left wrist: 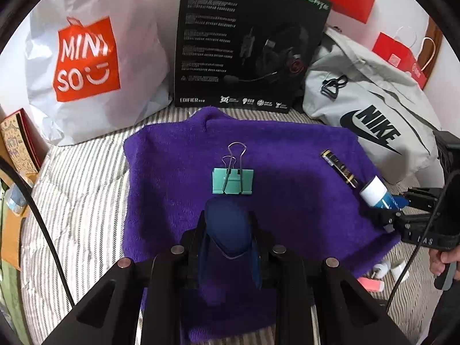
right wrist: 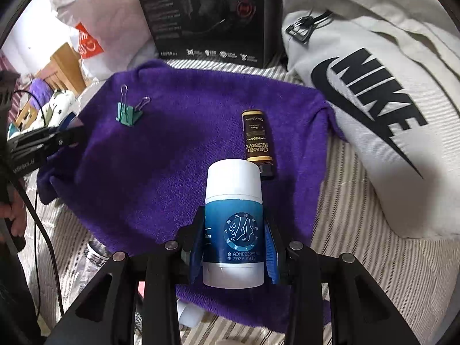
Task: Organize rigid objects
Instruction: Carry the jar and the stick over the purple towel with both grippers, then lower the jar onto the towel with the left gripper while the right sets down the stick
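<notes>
At the upper left of the left wrist view stands a white shopping bag (left wrist: 86, 57) with an orange logo, and right of it a black headset box (left wrist: 244, 43), both on a striped bedcover (left wrist: 80, 178). Across the middle lies a purple towel (left wrist: 178, 155), with a teal binder clip (left wrist: 233, 180) at its centre, wire handles pointing to the top of the frame. Just below the clip sits the left gripper (left wrist: 230, 224), its blue-padded fingers (left wrist: 230, 230) pressed together with nothing between them. Farther right a small dark bottle with gold bands (left wrist: 340, 169) lies on the towel, and at the right edge the right gripper (left wrist: 388, 207) clamps a blue and white balm stick (left wrist: 376, 192). A grey sports bag (left wrist: 368, 109) fills the upper right. From the right wrist view, the clip (right wrist: 128, 115) lies at the upper left of the towel (right wrist: 187, 143), the dark bottle (right wrist: 257, 141) right of centre, and the balm stick (right wrist: 233, 224) sits at the bottom centre, squeezed between the right gripper's blue pads (right wrist: 270, 254), white cap pointing up-frame near the bottle's lower end. The grey bag (right wrist: 373, 100) lies to the right.
</notes>
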The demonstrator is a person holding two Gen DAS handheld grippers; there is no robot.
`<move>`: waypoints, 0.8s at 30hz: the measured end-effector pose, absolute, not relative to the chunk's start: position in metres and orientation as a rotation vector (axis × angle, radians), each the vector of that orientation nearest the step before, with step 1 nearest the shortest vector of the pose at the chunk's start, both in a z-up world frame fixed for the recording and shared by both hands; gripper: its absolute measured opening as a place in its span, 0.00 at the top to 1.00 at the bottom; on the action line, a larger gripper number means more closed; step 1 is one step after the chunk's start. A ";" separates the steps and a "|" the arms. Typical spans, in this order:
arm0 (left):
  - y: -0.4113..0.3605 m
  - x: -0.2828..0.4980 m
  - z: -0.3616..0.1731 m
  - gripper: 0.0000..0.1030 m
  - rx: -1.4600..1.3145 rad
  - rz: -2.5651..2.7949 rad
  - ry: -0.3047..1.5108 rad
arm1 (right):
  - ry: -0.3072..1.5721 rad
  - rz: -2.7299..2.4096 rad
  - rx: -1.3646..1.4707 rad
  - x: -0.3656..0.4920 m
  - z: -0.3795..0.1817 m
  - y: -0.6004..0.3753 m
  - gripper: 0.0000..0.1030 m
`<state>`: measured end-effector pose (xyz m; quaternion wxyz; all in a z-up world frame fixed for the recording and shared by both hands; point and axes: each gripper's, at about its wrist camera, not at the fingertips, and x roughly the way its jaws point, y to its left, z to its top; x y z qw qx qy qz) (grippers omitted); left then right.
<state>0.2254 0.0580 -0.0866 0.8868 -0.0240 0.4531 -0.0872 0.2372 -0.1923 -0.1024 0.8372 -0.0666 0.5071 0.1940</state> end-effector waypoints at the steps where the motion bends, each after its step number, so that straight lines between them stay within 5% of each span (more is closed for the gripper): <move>1: 0.058 0.228 -0.089 0.78 -0.047 -0.179 0.948 | 1.077 0.412 -0.142 0.238 -0.105 -0.191 0.65; 24: 0.046 0.259 -0.119 0.78 0.034 -0.131 1.009 | 1.057 0.420 -0.224 0.240 -0.114 -0.182 0.64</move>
